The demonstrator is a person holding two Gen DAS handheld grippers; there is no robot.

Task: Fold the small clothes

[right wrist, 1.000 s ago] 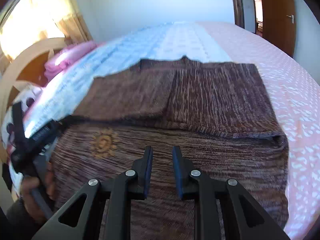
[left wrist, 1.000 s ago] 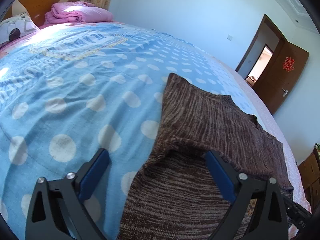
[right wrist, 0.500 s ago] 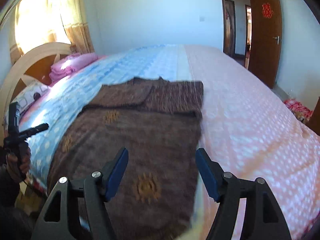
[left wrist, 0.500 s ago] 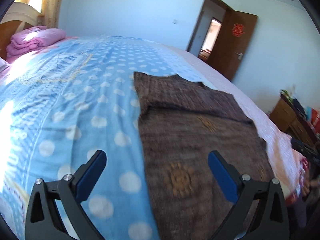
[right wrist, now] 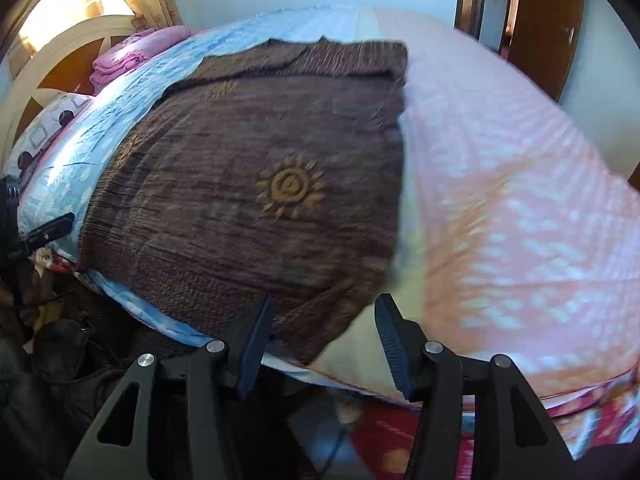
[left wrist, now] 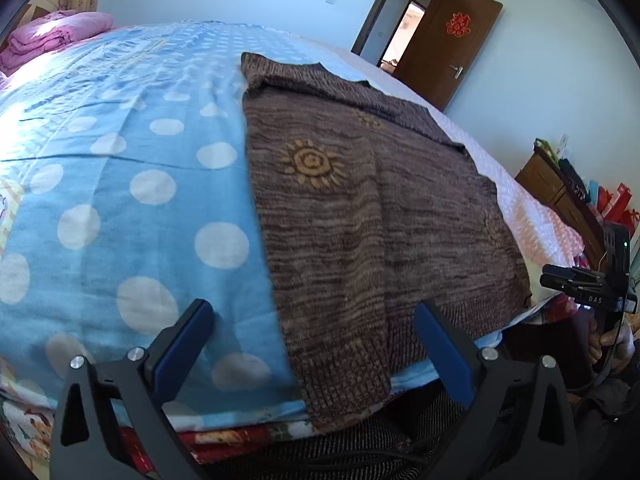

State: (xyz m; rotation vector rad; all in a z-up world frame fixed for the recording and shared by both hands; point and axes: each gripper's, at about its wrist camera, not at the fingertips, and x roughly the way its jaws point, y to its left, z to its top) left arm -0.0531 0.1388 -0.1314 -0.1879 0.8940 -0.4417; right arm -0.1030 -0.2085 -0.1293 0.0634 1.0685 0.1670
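Observation:
A brown knit sweater (left wrist: pixel 360 208) with orange sun motifs lies flat on the bed, its far end folded over and its hem hanging over the near edge. It also shows in the right wrist view (right wrist: pixel 256 184). My left gripper (left wrist: pixel 316 344) is open and empty, its jaws either side of the sweater's near left hem corner. My right gripper (right wrist: pixel 324 344) is open and empty, at the sweater's near right hem corner. The right gripper also shows in the left wrist view (left wrist: pixel 588 292), the left gripper in the right wrist view (right wrist: pixel 40 236).
The bed has a blue dotted sheet (left wrist: pixel 120 168) on the left and a pink sheet (right wrist: pixel 520 184) on the right. Folded pink bedding (left wrist: pixel 56 36) and a headboard (right wrist: pixel 48 64) lie at the far left. A brown door (left wrist: pixel 448 40) and a dresser (left wrist: pixel 560 196) stand to the right.
Both grippers have pulled back from the folded far part of the sweater to the near bed edge. The right gripper opened. The whole sweater is now in view.

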